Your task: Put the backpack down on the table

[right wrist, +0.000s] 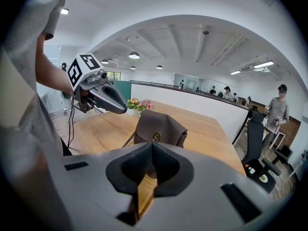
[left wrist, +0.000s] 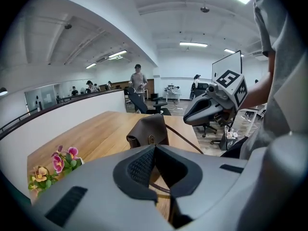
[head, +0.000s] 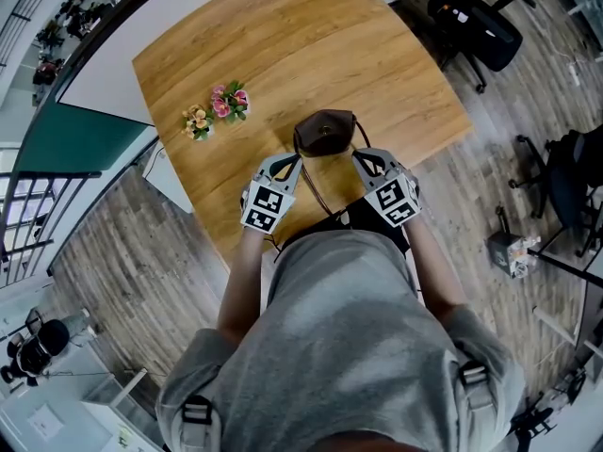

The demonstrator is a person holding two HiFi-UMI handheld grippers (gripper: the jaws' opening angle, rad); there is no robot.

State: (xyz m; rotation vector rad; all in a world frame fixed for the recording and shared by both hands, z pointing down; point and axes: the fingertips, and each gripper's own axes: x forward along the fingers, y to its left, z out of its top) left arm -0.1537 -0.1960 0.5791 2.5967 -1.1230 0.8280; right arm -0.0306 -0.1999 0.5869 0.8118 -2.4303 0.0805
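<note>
A small brown backpack (head: 325, 132) stands upright on the wooden table (head: 283, 36), near the front edge. A thin strap (head: 316, 194) trails from it toward the person. My left gripper (head: 293, 161) hovers just in front of the bag's left side and my right gripper (head: 361, 155) just in front of its right side. Both are shut, and I see nothing between the pads. In the left gripper view the closed jaws (left wrist: 155, 148) point at the backpack (left wrist: 150, 131), with the right gripper (left wrist: 192, 118) beside it. From the right gripper view (right wrist: 152, 146) the bag (right wrist: 160, 128) stands ahead.
Two small flower bunches (head: 229, 102) (head: 197, 121) lie on the table left of the bag. Office chairs (head: 471, 22) stand on the floor beyond the table's right corner. People stand far off in the room (left wrist: 138, 81).
</note>
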